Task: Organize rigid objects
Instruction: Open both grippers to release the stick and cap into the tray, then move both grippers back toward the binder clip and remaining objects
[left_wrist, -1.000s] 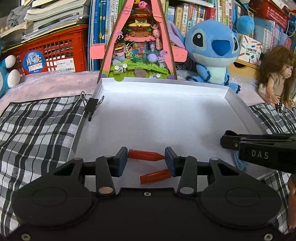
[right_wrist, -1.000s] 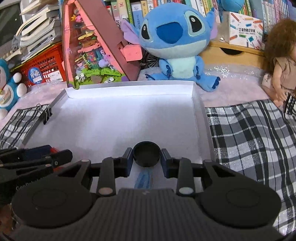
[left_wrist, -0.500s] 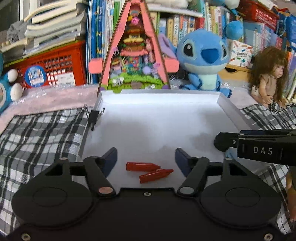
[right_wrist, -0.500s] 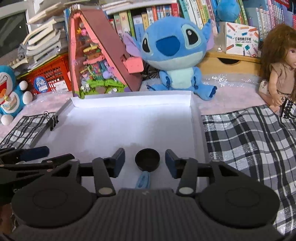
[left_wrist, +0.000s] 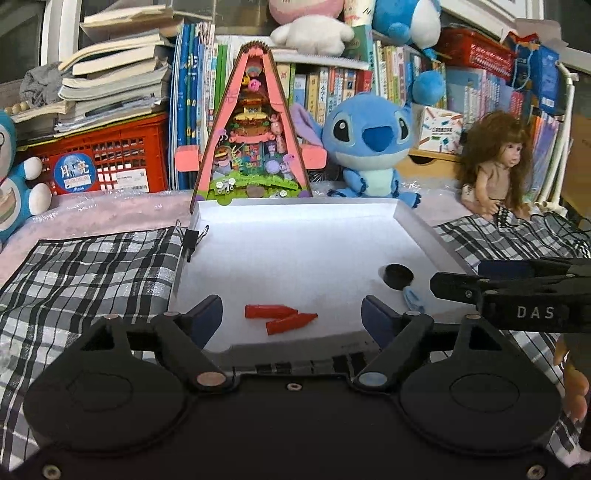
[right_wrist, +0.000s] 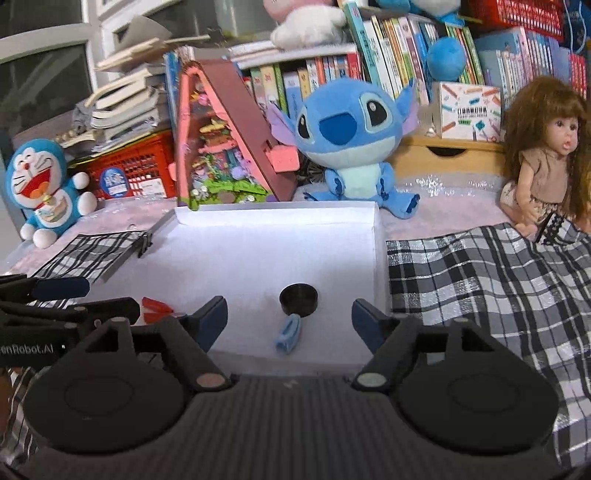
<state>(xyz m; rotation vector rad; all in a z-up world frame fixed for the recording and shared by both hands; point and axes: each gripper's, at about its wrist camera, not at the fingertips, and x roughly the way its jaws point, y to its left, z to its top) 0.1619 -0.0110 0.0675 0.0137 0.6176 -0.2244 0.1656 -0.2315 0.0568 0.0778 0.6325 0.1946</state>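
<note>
Two red tapered pieces (left_wrist: 279, 316) lie side by side near the front of a shallow white tray (left_wrist: 295, 206). My left gripper (left_wrist: 291, 317) is open and empty, its jaws wide apart just in front of them. A black round cap (right_wrist: 298, 300) and a small blue piece (right_wrist: 288, 334) lie in the tray's front right part; both also show in the left wrist view, the cap (left_wrist: 398, 277) and the blue piece (left_wrist: 412, 297). My right gripper (right_wrist: 289, 323) is open and empty, drawn back from them. The red pieces (right_wrist: 155, 308) show at its left.
The tray sits on checked cloth (left_wrist: 92, 266) with a binder clip (left_wrist: 192, 238) on its left rim. Behind stand a pink triangular toy house (left_wrist: 255, 136), a blue plush (left_wrist: 369, 144), a doll (left_wrist: 495, 166), a red crate (left_wrist: 99, 162) and books. The other gripper (left_wrist: 517, 295) reaches in from the right.
Both grippers opened and let go: the left released a red piece beside the other, the right released the black cap. Both have pulled back and up from the tray.
</note>
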